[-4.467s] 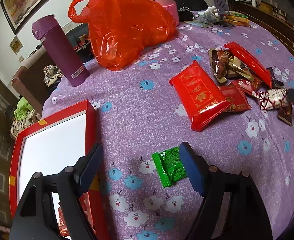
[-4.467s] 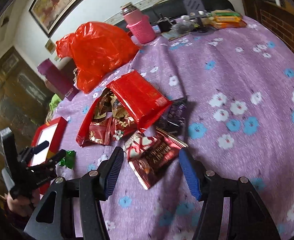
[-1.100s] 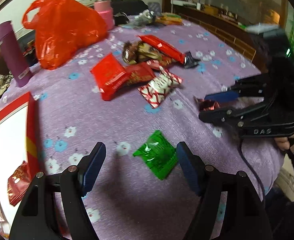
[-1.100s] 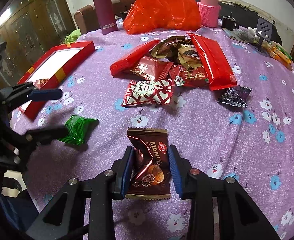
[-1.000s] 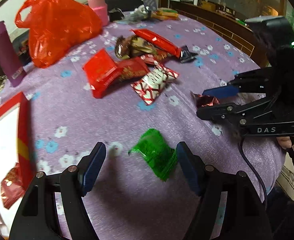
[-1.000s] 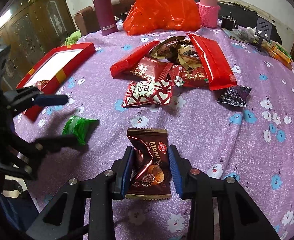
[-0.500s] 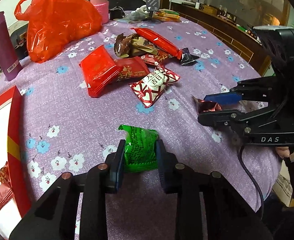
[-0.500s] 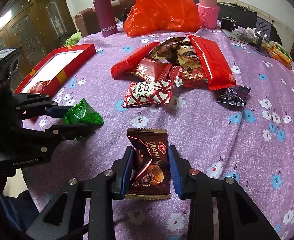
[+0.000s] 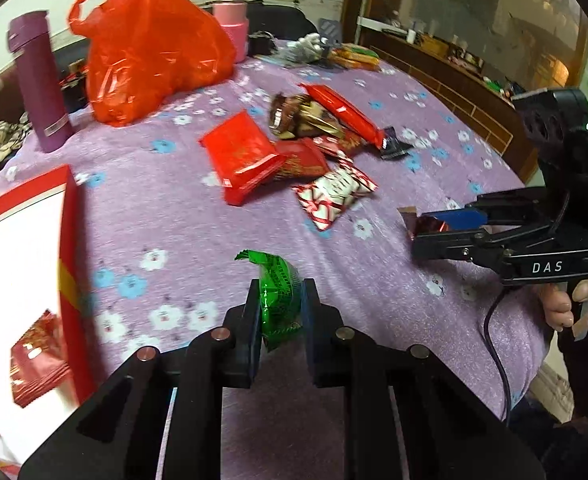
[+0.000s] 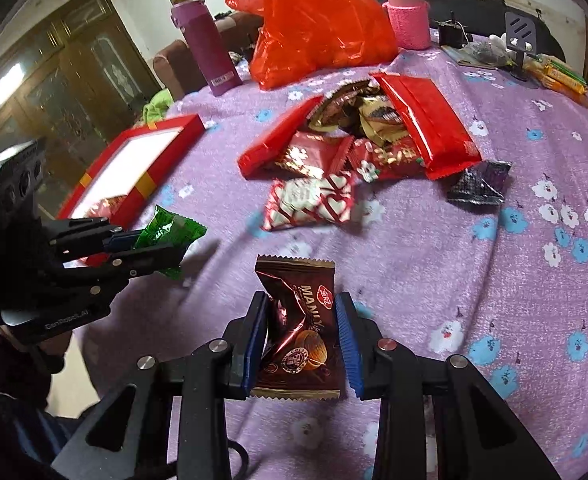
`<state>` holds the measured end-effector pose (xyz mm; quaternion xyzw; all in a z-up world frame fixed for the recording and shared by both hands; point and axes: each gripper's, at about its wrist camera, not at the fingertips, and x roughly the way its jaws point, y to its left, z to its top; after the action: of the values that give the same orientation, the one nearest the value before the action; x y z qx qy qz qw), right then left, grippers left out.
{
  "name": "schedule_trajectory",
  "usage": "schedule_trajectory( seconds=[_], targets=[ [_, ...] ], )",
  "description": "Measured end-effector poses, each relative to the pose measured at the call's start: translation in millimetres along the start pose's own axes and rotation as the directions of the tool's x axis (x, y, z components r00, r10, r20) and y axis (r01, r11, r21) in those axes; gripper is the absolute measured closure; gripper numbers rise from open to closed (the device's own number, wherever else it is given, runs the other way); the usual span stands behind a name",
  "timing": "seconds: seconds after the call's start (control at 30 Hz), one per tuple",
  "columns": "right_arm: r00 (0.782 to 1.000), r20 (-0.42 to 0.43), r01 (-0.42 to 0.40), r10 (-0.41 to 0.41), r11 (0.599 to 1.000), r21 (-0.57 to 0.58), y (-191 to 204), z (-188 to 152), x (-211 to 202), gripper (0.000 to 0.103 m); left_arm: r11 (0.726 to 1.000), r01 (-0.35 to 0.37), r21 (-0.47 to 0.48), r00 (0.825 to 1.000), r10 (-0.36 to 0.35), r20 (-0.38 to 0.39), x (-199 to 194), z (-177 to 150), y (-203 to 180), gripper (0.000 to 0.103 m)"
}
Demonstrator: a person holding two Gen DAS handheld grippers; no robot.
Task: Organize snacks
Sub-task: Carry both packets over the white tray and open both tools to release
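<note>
My left gripper (image 9: 281, 300) is shut on a green snack packet (image 9: 278, 292) and holds it above the purple floral tablecloth (image 9: 165, 216); it also shows in the right wrist view (image 10: 165, 232). My right gripper (image 10: 302, 320) is shut on a brown chocolate packet (image 10: 298, 332) and holds it above the cloth. The right gripper also shows in the left wrist view (image 9: 450, 228). A red gift box (image 9: 25, 248) with a white inside lies at the left and holds a red packet (image 9: 37, 356). A pile of red and brown snack packets (image 10: 358, 140) lies mid-table.
An orange plastic bag (image 10: 314, 20), a purple bottle (image 10: 205, 44) and a pink flask (image 10: 406, 8) stand at the back. A red-and-white heart packet (image 10: 310, 200) and a dark foil packet (image 10: 480, 188) lie near the pile. The table edge runs along the right in the left wrist view.
My left gripper closed on the green packet and lifted it off the cloth, swinging toward the red box. The right gripper kept hold of the brown packet and rose a little.
</note>
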<state>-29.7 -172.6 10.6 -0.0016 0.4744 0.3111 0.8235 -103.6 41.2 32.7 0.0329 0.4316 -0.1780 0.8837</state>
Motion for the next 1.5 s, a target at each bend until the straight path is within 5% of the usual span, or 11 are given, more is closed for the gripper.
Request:
schedule_trajectory(
  seconds=[0.37,0.57,0.8,1.07,1.13,1.3,1.37,1.5],
  targets=[
    [1.000,0.000,-0.020,0.020,1.000,0.018,8.4,5.3,5.1,0.068,0.998,-0.045,-0.054,0.999,0.046,0.029,-15.4,-6.0,21.3,0.088],
    [0.995,0.004,-0.097,0.097,0.995,-0.004,28.9,22.6,12.9,0.069,0.989,-0.118,-0.091,0.988,0.126,0.087,-47.3,-8.9,40.2,0.088],
    [0.967,0.004,-0.253,0.253,0.966,-0.047,81.7,64.1,42.0,0.069,0.944,-0.272,-0.184,0.950,0.295,0.105,-89.6,-32.2,87.9,0.088],
    [0.894,-0.069,-0.443,0.442,0.897,-0.002,156.0,101.9,109.9,0.069,0.873,-0.398,-0.281,0.905,0.425,0.039,-105.0,-66.3,137.6,0.088],
    [0.883,-0.098,-0.458,0.459,0.888,0.033,169.4,105.5,130.2,0.069,0.859,-0.418,-0.296,0.897,0.442,0.015,-102.8,-71.4,145.1,0.087],
    [0.899,-0.126,-0.418,0.420,0.907,0.043,185.4,103.4,151.1,0.066,0.824,-0.466,-0.323,0.874,0.486,-0.022,-99.4,-79.9,159.1,0.087],
    [0.878,-0.161,-0.447,0.450,0.893,0.057,190.9,102.6,155.4,0.066,0.816,-0.470,-0.336,0.871,0.490,-0.028,-98.8,-80.1,163.2,0.086],
    [0.866,-0.209,-0.459,0.454,0.888,0.030,214.8,96.7,169.2,0.066,0.808,-0.482,-0.339,0.861,0.508,-0.014,-105.1,-79.8,162.8,0.071]
  ],
)
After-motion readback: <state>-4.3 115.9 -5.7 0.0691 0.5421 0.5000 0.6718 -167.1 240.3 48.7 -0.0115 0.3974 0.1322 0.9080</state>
